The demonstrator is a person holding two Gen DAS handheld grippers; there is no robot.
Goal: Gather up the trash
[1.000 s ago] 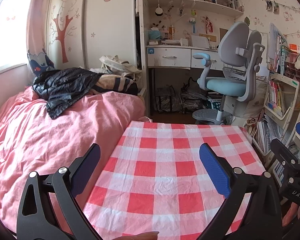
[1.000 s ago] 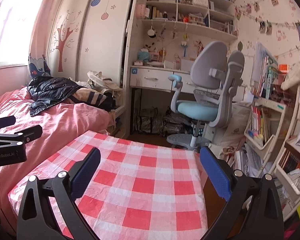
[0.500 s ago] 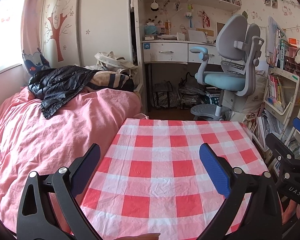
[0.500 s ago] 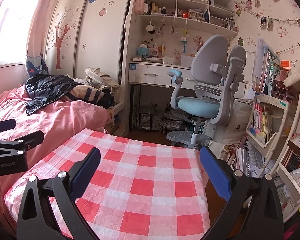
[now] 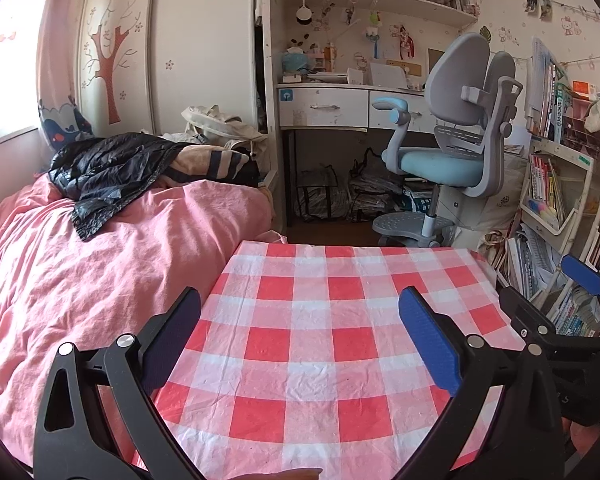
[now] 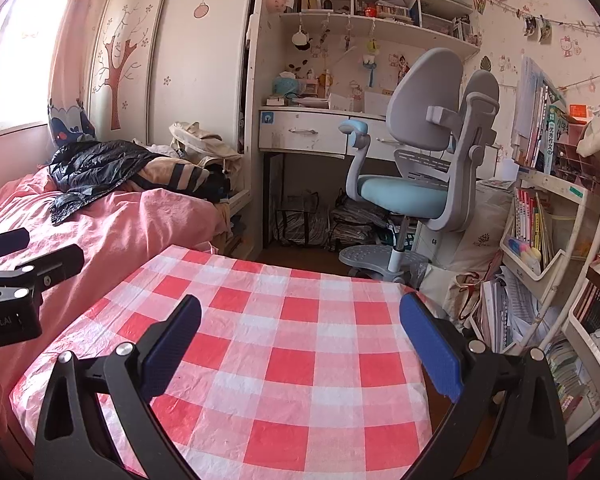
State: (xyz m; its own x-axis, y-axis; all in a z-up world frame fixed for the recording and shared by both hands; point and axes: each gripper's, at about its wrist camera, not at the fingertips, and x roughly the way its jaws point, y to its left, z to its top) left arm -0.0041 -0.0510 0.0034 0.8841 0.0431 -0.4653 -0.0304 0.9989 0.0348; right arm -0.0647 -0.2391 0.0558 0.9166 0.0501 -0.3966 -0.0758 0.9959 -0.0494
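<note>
A small table with a red-and-white checked cloth [image 5: 320, 320] fills the foreground of both views [image 6: 300, 340]. I see no trash on it. My left gripper [image 5: 300, 328] is open and empty above the cloth's near part. My right gripper [image 6: 300, 332] is open and empty above the cloth too. The right gripper's fingers [image 5: 580, 276] show at the right edge of the left wrist view. The left gripper's body [image 6: 16, 280] shows at the left edge of the right wrist view.
A bed with a pink cover [image 5: 80, 272] lies left of the table, with a black jacket [image 5: 112, 168] on it. A grey-and-blue desk chair [image 5: 452, 160] stands before a white desk [image 5: 324, 108]. Crowded bookshelves [image 6: 540, 220] stand at the right.
Both grippers tilted slightly down and shifted a little, so the table sits lower and nearer in view. Both stayed open and empty.
</note>
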